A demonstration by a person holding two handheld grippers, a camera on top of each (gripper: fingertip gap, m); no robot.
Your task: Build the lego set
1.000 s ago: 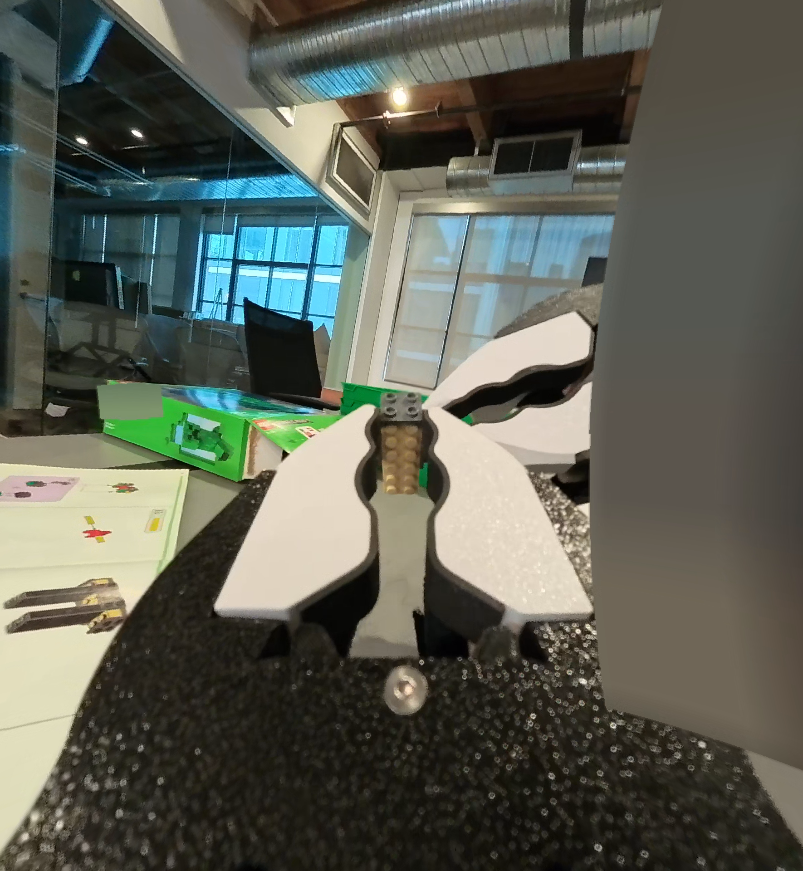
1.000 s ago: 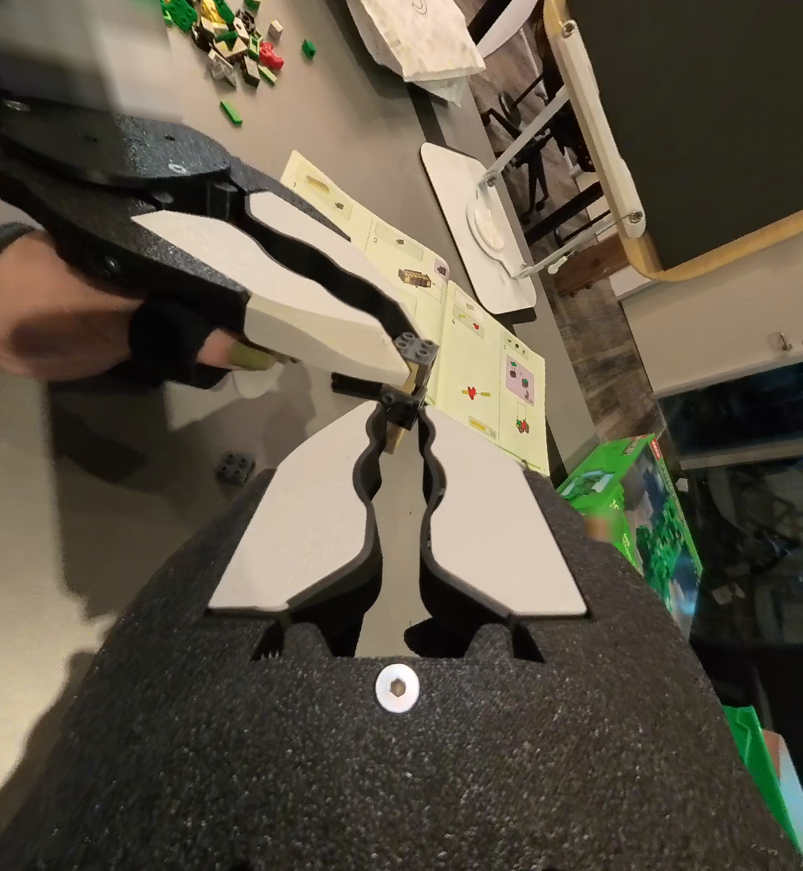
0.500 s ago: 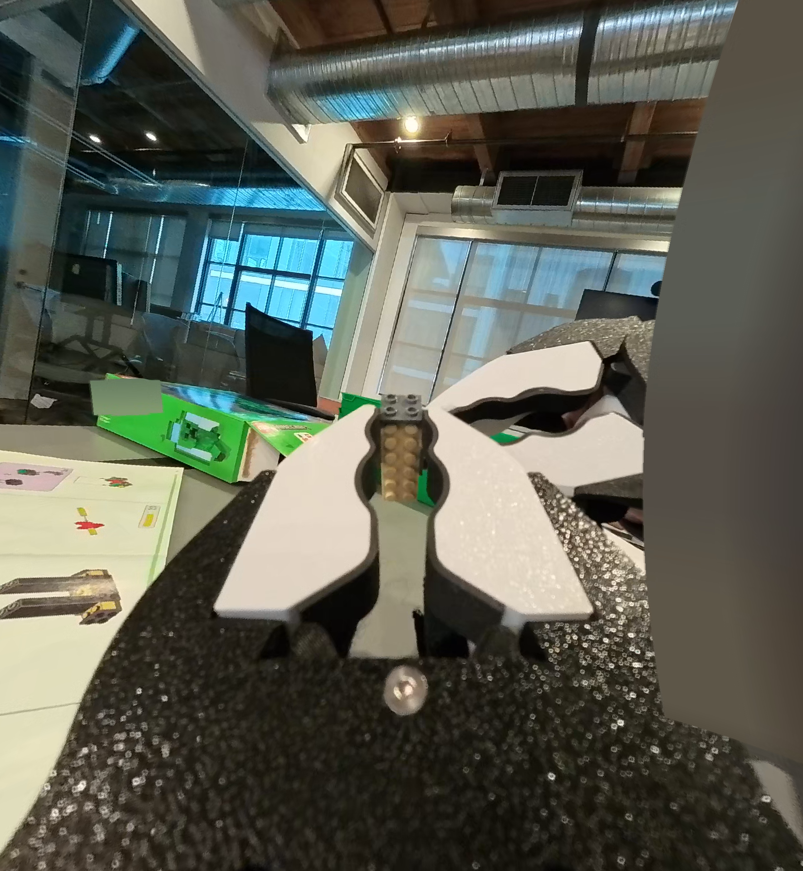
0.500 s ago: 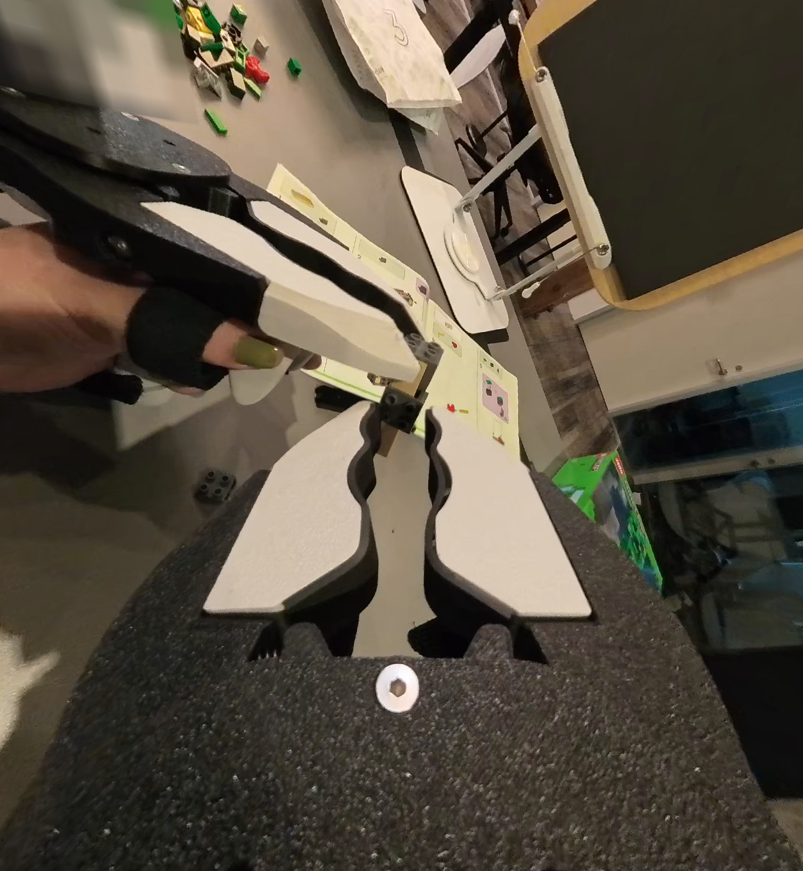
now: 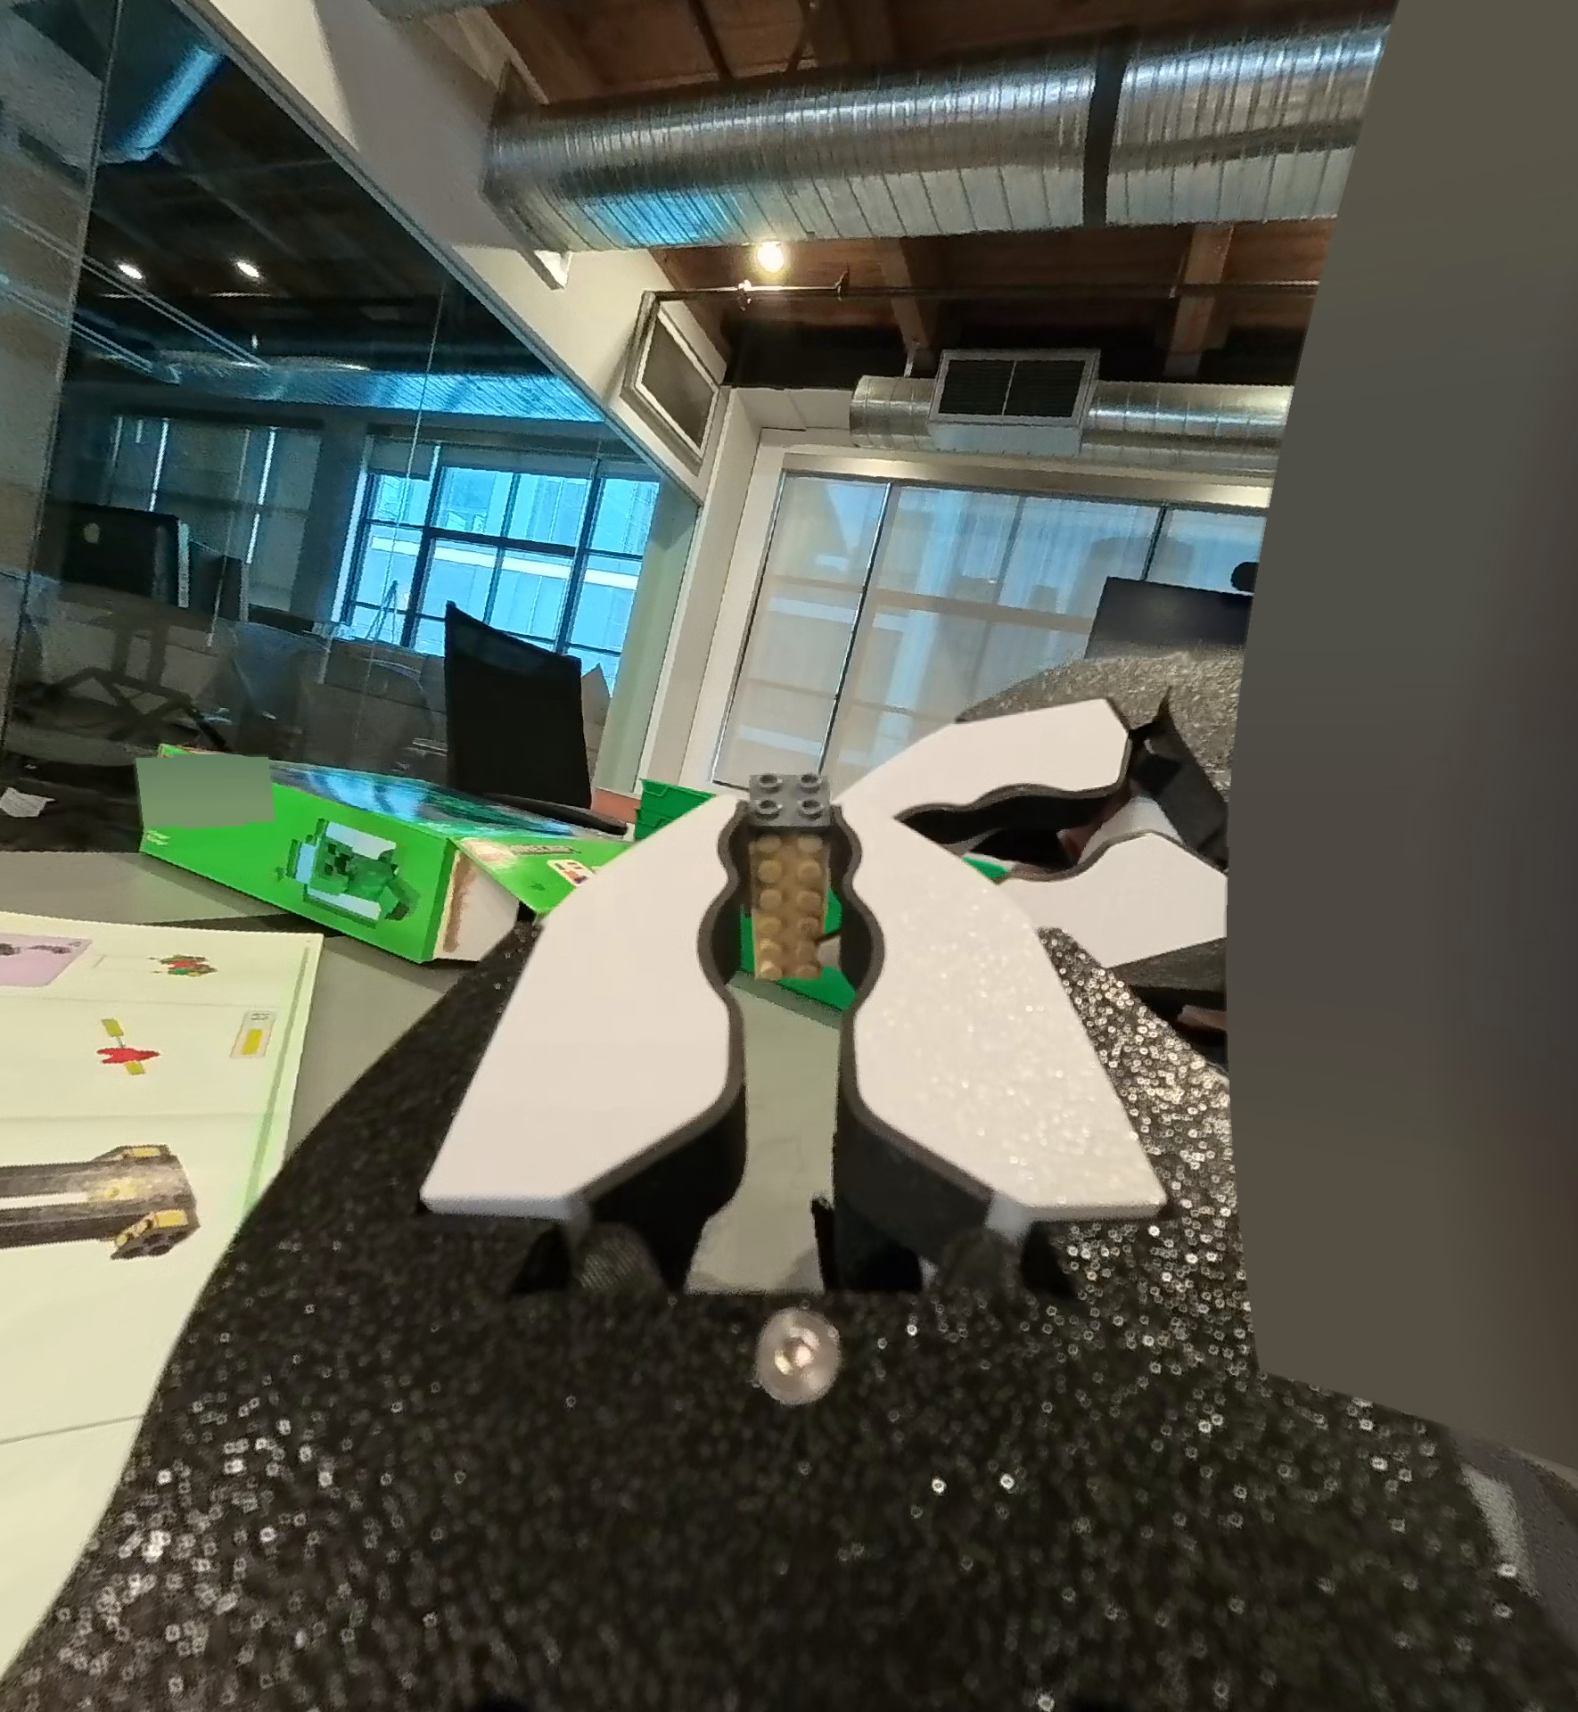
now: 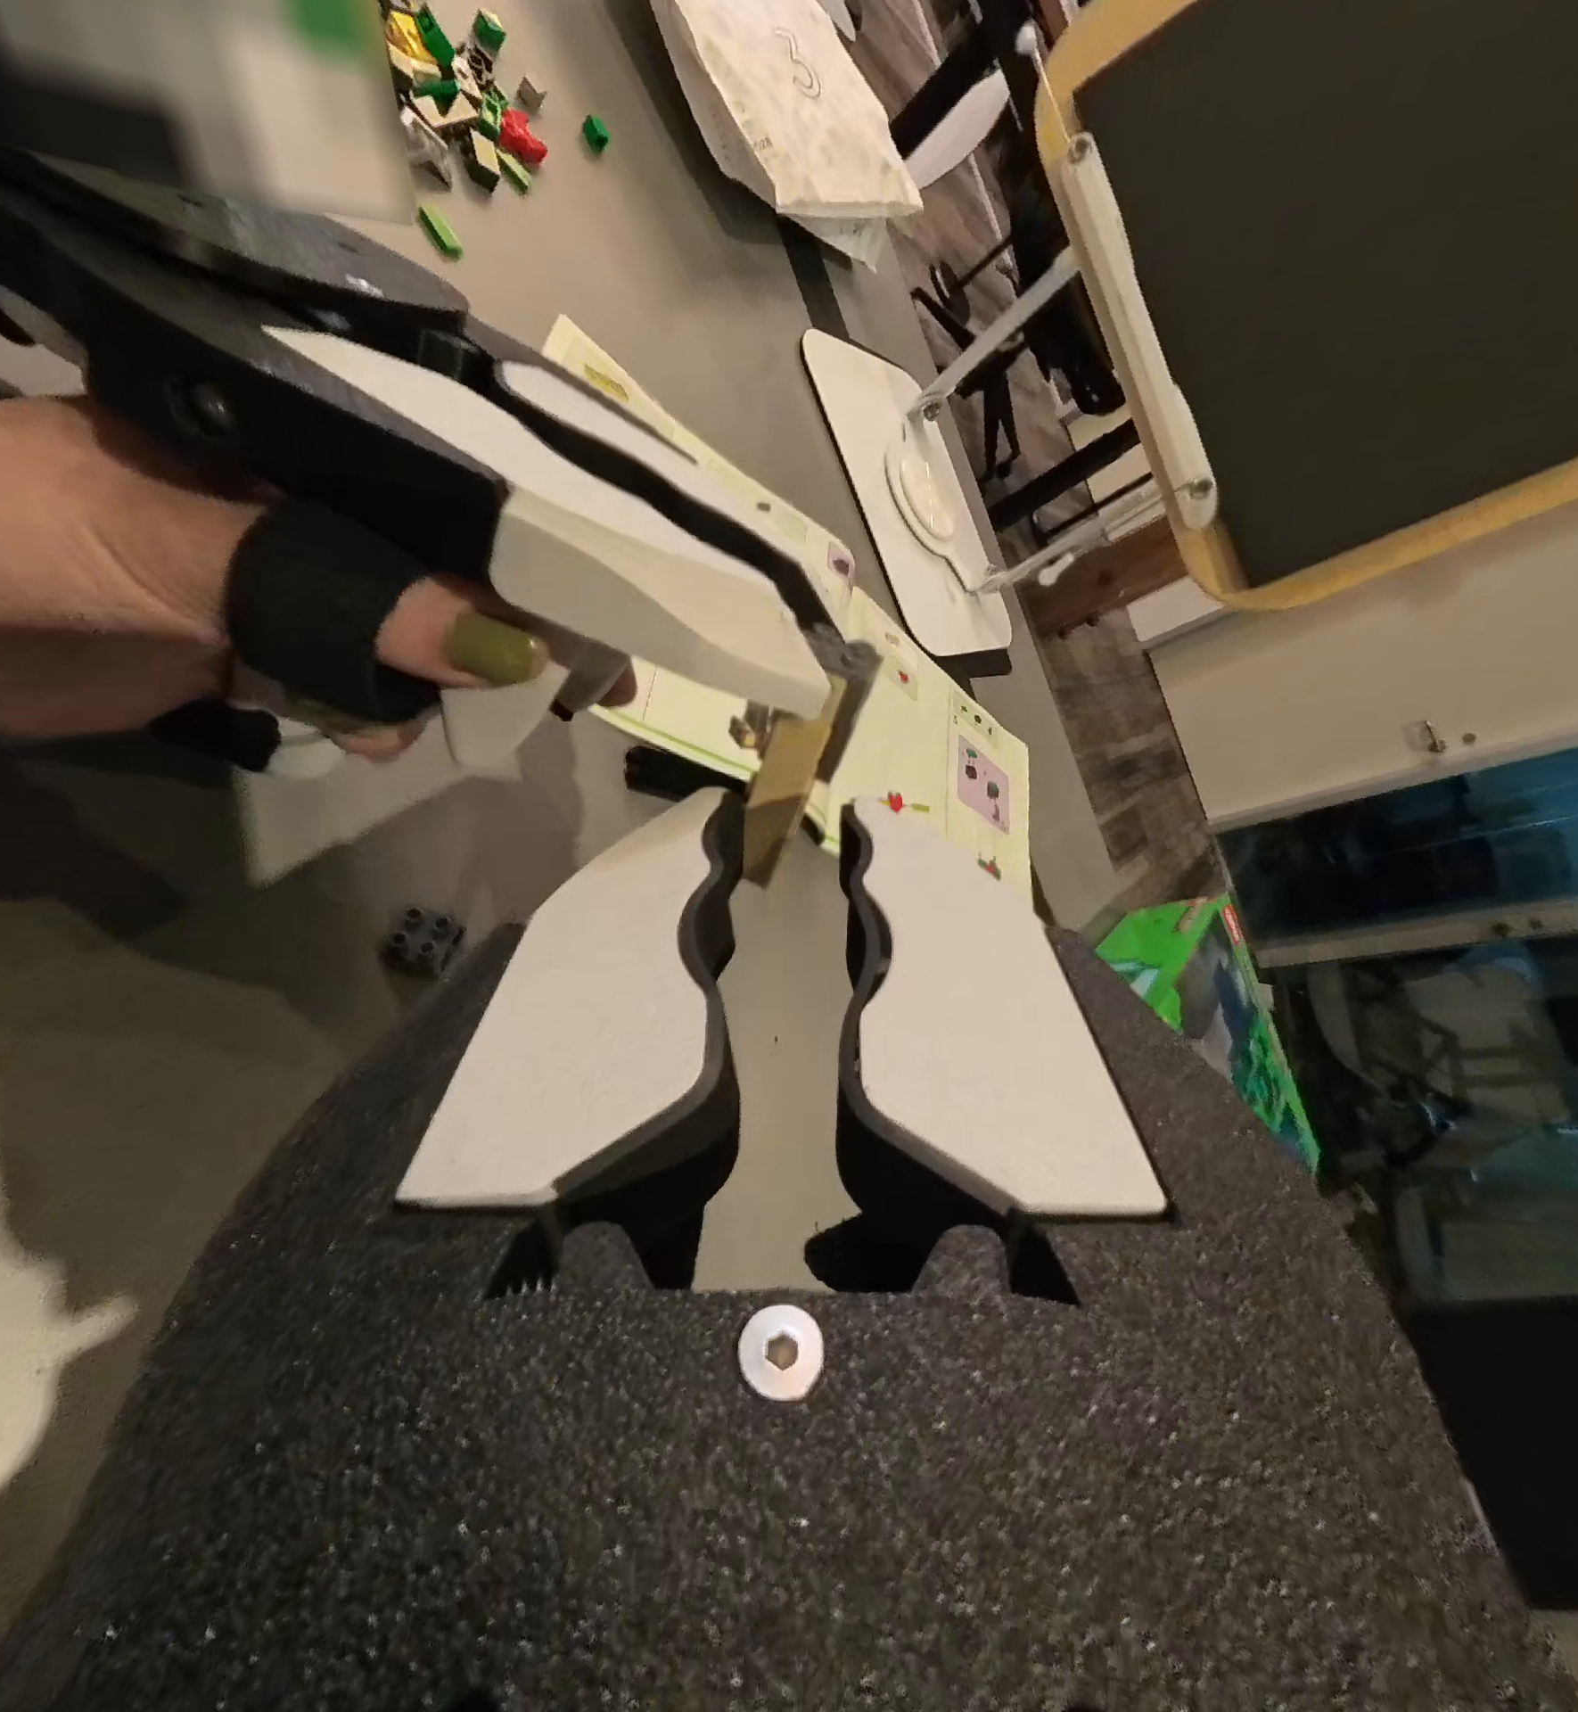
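My left tongs (image 5: 790, 820) have smooth white wavy-edged fingers on a gritty black foam body, and they are pinched on a studded tan brick (image 5: 787, 912) capped by a small dark grey brick (image 5: 791, 799) at the fingertips. In the right wrist view that tan brick (image 6: 785, 787) hangs down from the left tongs (image 6: 827, 672), its lower end dipping between the fingertips of my right tongs (image 6: 785, 824), which stand parted and hold nothing. Below lie the pale green instruction sheet (image 6: 952, 741), a loose dark brick (image 6: 422, 937) on the grey table (image 6: 211, 973), and the glossy green box (image 5: 341, 857).
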